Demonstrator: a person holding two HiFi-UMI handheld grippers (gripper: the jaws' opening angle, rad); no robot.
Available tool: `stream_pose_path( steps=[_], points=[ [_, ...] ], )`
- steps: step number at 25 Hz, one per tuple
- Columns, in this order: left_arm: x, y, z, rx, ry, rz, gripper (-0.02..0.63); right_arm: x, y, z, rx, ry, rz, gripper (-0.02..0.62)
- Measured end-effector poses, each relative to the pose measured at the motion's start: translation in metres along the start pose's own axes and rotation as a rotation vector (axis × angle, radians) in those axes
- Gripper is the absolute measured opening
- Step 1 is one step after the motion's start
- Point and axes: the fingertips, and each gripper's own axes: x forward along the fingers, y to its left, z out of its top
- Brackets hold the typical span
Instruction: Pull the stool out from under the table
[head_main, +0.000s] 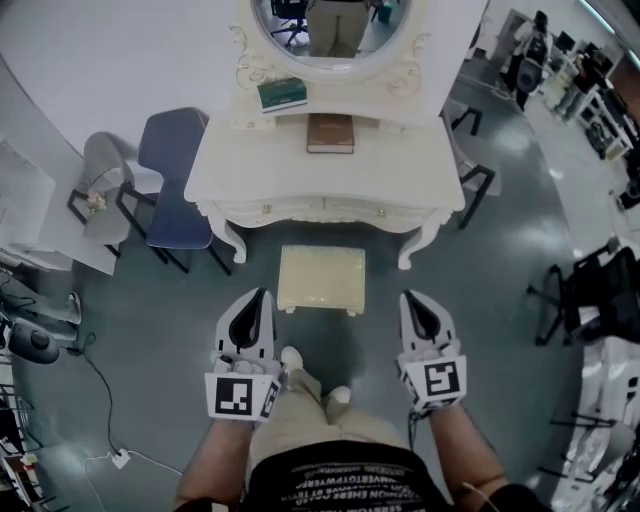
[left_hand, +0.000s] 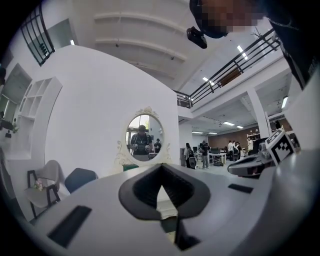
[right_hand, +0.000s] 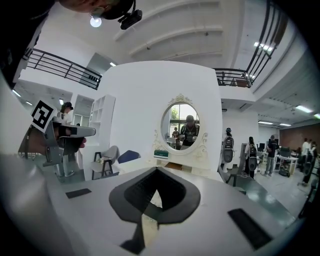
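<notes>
Left gripper (head_main: 261, 297) is closed, dark pads meeting w/ nothing btwn them. Right gripper (head_main: 409, 297) is the same, jaws together and empty. Both are held out in front of the person, side by side and well apart, marker cubes toward the body, tips pointing at the table (head_main: 250, 185). Just ahead of the tips, btwn the two grippers, sits the stool (head_main: 321, 279): cream, square-ish top, upright on the grey floor (head_main: 480, 330). Neither gripper touches it. Its far edge lies near the table's front edge, btwn the two curved front legs. From above it looks mostly clear of the tabletop, though whether that far edge is tucked under is hard to say. The person's shoes (head_main: 291, 357) stand just behind the stool. On the table are a brown book (head_main: 330, 133) in the middle, a green book (head_main: 282, 94) to its left, and an oval mirror (head_main: 330, 35) w/ ornate frame at the back. Left of the table stand a blue chair (head_main: 175, 150) and a grey chair (head_main: 105, 170), side by side. A cable (head_main: 100, 400) runs over the floor at lower left.
</notes>
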Motion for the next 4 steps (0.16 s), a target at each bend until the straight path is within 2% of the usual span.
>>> stream_pose_path(
  steps=[4],
  points=[
    [-0.012, -0.009, 0.032, 0.013, -0.019, 0.006, 0.003, -0.017, 0.007, 0.019, -0.004, -0.018, 0.017, 0.002]
  ],
)
